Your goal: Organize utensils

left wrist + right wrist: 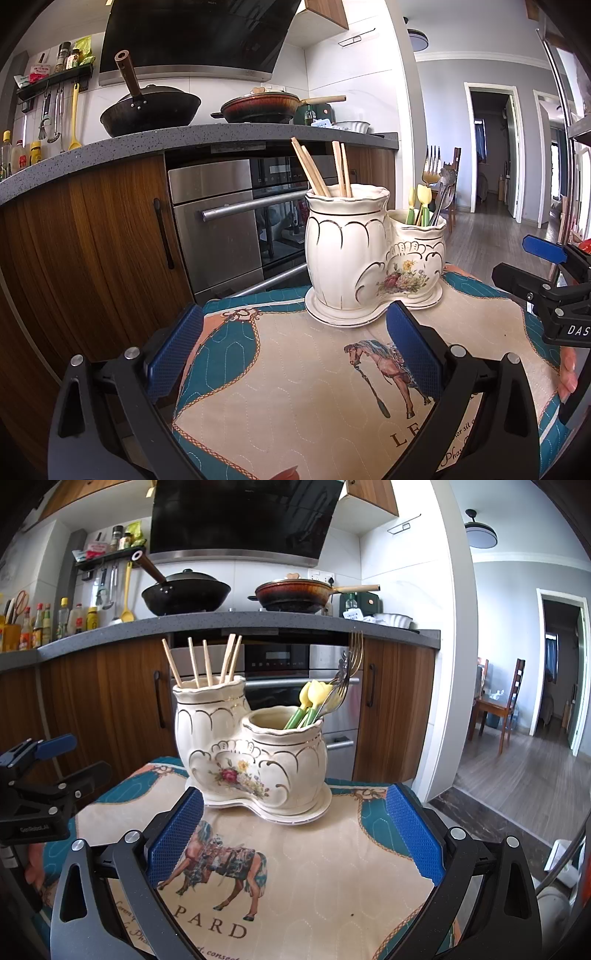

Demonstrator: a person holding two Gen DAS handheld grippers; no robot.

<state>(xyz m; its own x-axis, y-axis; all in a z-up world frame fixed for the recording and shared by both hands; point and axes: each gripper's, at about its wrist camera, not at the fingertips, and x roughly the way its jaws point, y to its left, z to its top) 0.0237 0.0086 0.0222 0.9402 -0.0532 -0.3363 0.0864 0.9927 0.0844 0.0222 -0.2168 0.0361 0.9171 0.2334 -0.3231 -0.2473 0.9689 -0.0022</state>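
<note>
The left gripper (295, 354) hangs with its two blue-padded fingers (175, 356) spread wide and nothing between them, above a quilted beige-and-teal table mat printed with a brown horse (288, 398). The right gripper (295, 834) is likewise spread wide and empty over the same mat (325, 878); each tool shows in the other's view, the right one at 3 o'clock in the left view (546, 280), the left one at 9 o'clock in the right view (40, 782).

From both grippers, at 12 o'clock and just beyond the fingertips, one cream ceramic double utensil holder with gold trim and a painted flower spray (369, 258) stands upright on its matching scalloped saucer, resting on the mat. It has two cups joined side by side: one tall, one short.

The tall cup (207, 716) holds five pale wooden chopsticks (208, 662), fanned and leaning against the rim; the left view shows only four clearly (341, 168). The short cup (288, 746) holds two yellow tulip-shaped plastic picks with green handles (314, 696), plus metal cutlery leaning toward 1 o'clock: one gold-toned fork (356, 646) and at least one ornate silver-handled piece (343, 664); the exact count of metal pieces cannot be told.

Beyond, at 12 o'clock, a grey speckled countertop (258, 622) carries one black wok (188, 592) and one brown frying pan with a wooden handle (295, 592). Below it sits one stainless steel oven (221, 221).
</note>
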